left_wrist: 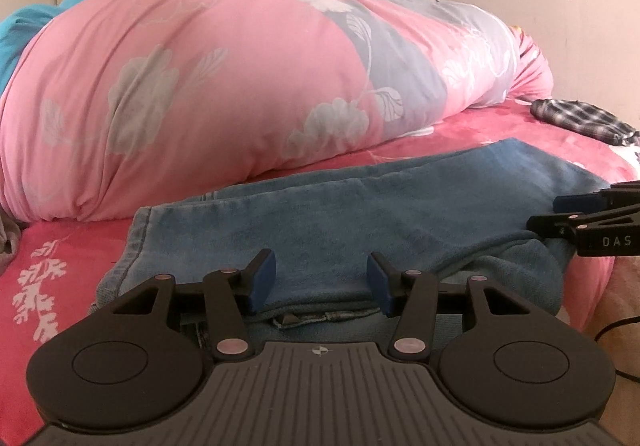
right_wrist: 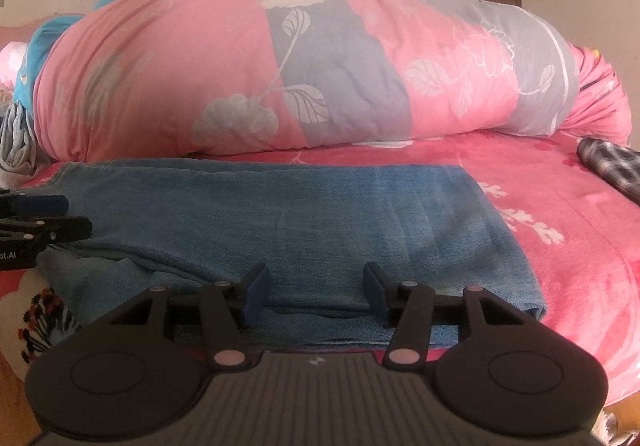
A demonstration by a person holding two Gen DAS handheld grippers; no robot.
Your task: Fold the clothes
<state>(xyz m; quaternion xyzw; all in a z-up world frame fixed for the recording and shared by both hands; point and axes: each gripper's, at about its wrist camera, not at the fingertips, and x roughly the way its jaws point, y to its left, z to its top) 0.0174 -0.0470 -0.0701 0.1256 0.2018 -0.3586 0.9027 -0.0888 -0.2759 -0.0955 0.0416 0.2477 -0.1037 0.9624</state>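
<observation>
A pair of blue jeans (left_wrist: 360, 206) lies folded flat across the red floral bed sheet (left_wrist: 60, 254); it also shows in the right wrist view (right_wrist: 300, 214). My left gripper (left_wrist: 322, 278) is open, its blue-padded fingers over the near edge of the jeans by the waistband, holding nothing. My right gripper (right_wrist: 314, 292) is open over the near edge of the jeans further right, holding nothing. The right gripper also shows at the right edge of the left wrist view (left_wrist: 560, 212). The left gripper shows at the left edge of the right wrist view (right_wrist: 60, 214).
A big rolled pink and grey floral quilt (left_wrist: 220, 86) lies across the bed behind the jeans (right_wrist: 300, 66). A black-and-white plaid garment (left_wrist: 580, 118) lies at the far right of the bed (right_wrist: 612, 166). Grey cloth (right_wrist: 16, 142) sits at the far left.
</observation>
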